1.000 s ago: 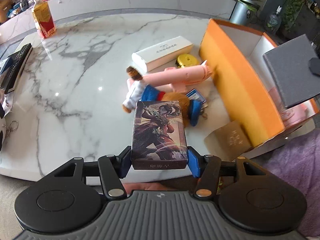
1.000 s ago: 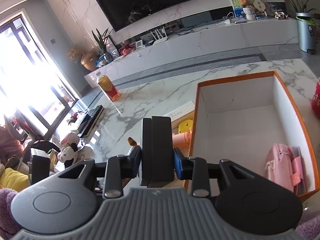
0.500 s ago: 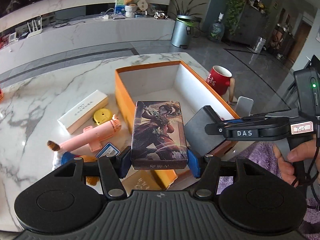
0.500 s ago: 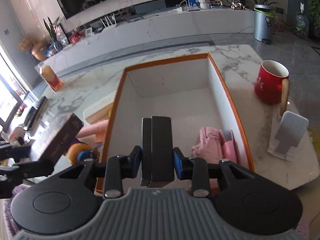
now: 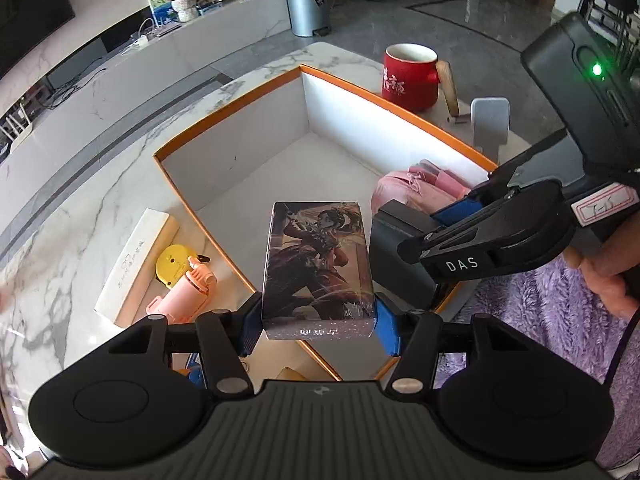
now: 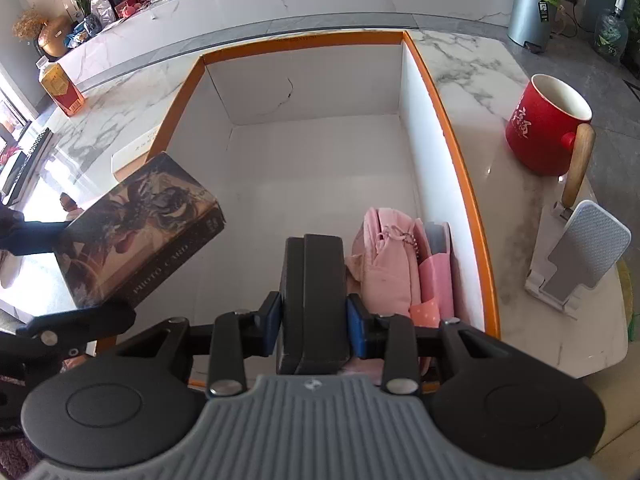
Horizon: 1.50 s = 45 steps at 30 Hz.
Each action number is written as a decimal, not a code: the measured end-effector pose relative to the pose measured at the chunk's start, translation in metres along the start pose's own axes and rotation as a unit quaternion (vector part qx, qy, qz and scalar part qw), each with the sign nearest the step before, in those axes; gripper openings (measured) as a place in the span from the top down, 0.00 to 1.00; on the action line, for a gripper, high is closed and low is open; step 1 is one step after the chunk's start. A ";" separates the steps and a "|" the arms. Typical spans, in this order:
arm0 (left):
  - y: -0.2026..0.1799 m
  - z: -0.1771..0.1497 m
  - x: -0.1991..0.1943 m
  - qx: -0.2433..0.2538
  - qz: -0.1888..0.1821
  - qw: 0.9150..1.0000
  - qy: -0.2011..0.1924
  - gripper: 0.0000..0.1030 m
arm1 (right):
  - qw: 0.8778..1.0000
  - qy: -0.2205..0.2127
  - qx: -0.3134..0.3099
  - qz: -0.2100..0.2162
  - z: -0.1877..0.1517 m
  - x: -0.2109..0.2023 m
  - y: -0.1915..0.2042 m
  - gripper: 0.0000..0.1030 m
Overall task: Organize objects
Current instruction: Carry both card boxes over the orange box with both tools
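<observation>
Tongs, left (image 5: 319, 322): pinching card box (image 5: 319, 268). Tongs, right (image 6: 313, 314): pinching black case (image 6: 314, 300). Step: depositing; next, lower both into orange box (image 6: 452, 128), then release.

Marble table (image 6: 472, 60) carries orange box (image 6: 460, 176); red mug (image 6: 544, 128); white stand (image 6: 580, 256).

1. A red mug (image 6: 548, 124) with a wooden handle is being seen standing upright near the tabletop's (image 6: 472, 64) right edge.
2. A white phone stand (image 6: 580, 256) is being seen just beside the mug, nearer the tabletop's front corner.
3. A bottle of amber drink (image 6: 60, 88) is being seen upright at the far left edge.
4. A grey metal bin (image 5: 306, 8) is being seen on the floor beyond the tabletop.
</observation>
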<state>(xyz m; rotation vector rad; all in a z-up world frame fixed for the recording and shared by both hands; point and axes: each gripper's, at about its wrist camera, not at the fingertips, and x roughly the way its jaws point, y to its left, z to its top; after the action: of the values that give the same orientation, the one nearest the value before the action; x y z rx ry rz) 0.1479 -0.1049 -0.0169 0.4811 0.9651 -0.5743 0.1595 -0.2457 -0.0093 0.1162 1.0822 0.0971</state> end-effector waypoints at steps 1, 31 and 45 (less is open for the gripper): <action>-0.002 0.003 0.005 0.014 0.000 1.000 0.009 0.36 | 1.000 0.001 0.001 0.003 0.000 0.000 -0.001 0.64; -0.036 0.052 0.086 0.161 -0.082 0.955 0.236 0.36 | 0.995 0.003 0.027 0.098 0.000 0.001 -0.023 0.72; -0.023 0.046 0.087 0.208 -0.188 0.945 0.170 0.36 | 0.994 0.004 0.036 0.102 0.001 0.001 -0.031 0.72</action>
<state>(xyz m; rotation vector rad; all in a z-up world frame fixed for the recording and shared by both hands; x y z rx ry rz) 0.2005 -0.1710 -0.0730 0.7980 1.2835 -1.0765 0.1617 -0.2758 -0.0143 0.2926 1.0801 0.2431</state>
